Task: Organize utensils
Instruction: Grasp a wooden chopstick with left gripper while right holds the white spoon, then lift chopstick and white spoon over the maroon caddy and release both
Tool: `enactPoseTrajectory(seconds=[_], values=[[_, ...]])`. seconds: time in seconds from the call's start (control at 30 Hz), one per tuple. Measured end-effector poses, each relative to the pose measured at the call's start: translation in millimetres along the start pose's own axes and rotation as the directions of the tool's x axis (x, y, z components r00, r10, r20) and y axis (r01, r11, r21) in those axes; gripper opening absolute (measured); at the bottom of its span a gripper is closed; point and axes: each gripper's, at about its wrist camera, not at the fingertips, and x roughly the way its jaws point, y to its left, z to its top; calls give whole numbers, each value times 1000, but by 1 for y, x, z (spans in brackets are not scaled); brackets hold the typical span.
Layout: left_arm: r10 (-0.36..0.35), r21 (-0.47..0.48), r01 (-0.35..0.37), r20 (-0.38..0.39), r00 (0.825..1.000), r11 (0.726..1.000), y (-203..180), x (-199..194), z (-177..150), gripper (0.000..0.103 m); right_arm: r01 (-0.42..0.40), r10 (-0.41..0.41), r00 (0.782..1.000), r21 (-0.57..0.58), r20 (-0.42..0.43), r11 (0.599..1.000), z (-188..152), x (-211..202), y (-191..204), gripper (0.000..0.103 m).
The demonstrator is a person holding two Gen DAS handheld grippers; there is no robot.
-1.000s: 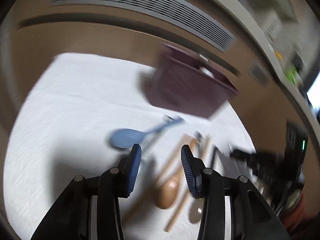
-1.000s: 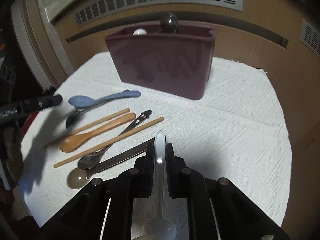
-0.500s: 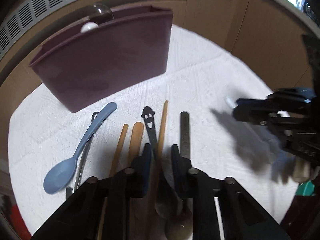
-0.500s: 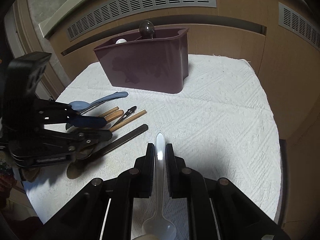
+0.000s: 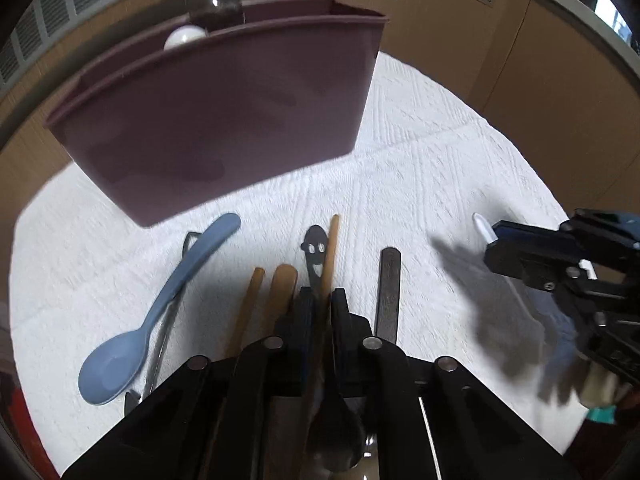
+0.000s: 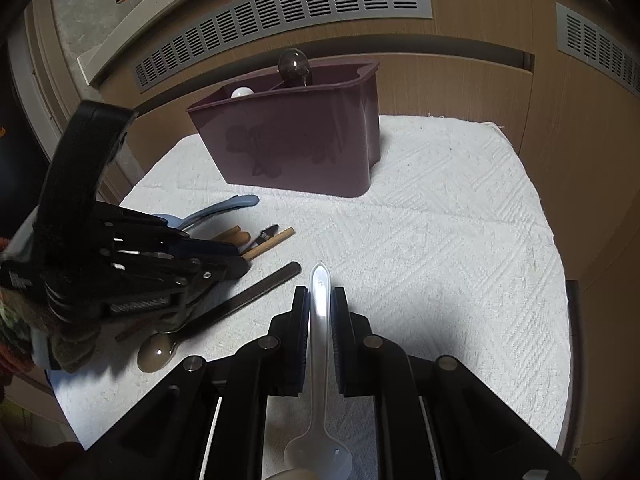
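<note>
Metal smiley-handled spoon point(image 5: 316, 256) now clenched in left tool point(image 5: 319, 300), open a second ago; right tool point(image 6: 320, 300) still gripping white spoon point(image 6: 320, 320).

A second ago the left hand-held gripper point(image 5: 320, 300) hung open above the blue spoon point(image 5: 160, 312) and the wooden spoon point(image 5: 280, 292), its view blurred and turned off to one side. Since then it has swung to face the bin point(image 5: 224, 120), come down over the row of utensils and narrowed its jaws around the handle of the smiley-face spoon point(image 5: 315, 252). Half a second ago the gap was wider. In the right wrist view the left hand-held gripper point(image 6: 236, 264), earlier only at the left edge, now covers most of the utensils, and the bin point(image 6: 296, 140) has drifted farther off and to the right
</note>
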Motion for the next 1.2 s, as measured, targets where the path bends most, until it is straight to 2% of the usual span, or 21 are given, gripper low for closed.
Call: enactPoseTrajectory(seconds=[0.07, 0.13, 0.27, 0.33, 0.5, 0.6, 0.7, 0.87, 0.93, 1.03, 1.2], values=[[-25, -58, 27, 42, 999, 998, 7, -8, -6, 8, -6, 6, 1000, 2, 13, 1000, 2, -4, 1, 11], [-54, -144, 71, 117, 992, 987, 19, -26, -16, 8, -26, 25, 999, 5, 38, 1000, 3, -13, 1, 11], [-107, -253, 176, 263, 959, 951, 37, -67, -35, 8, -63, 61, 996, 28, 63, 998, 4, -23, 0, 11], [-107, -274, 198, 313, 944, 941, 43, -82, -43, 8, -84, 81, 994, 39, 73, 996, 6, -26, 0, 11], [-108, -290, 235, 395, 913, 928, 50, -115, -54, 8, -85, 81, 993, 38, 91, 996, 9, -32, 7, 11], [-131, -282, 272, 434, 891, 920, 47, -123, -55, 8, -81, 79, 991, 21, 104, 996, 12, -37, 13, 11], [-147, -280, 298, 457, 877, 912, 44, -136, -59, 8, -79, 78, 992, 5, 104, 997, 12, -40, 19, 11], [-138, -271, 327, 541, 830, 905, 45, -160, -65, 5, -68, 69, 992, -11, 103, 998, 12, -40, 23, 10], [-120, -269, 309, 546, 829, 912, 45, -164, -65, 5, -58, 60, 993, -18, 101, 998, 12, -39, 24, 10], [-117, -287, 310, 535, 837, 907, 50, -162, -66, 5, -63, 65, 993, -18, 96, 998, 11, -37, 24, 10], [-105, -301, 306, 535, 838, 903, 54, -161, -66, 5, -82, 82, 989, -7, 120, 997, 14, -44, 22, 10]])
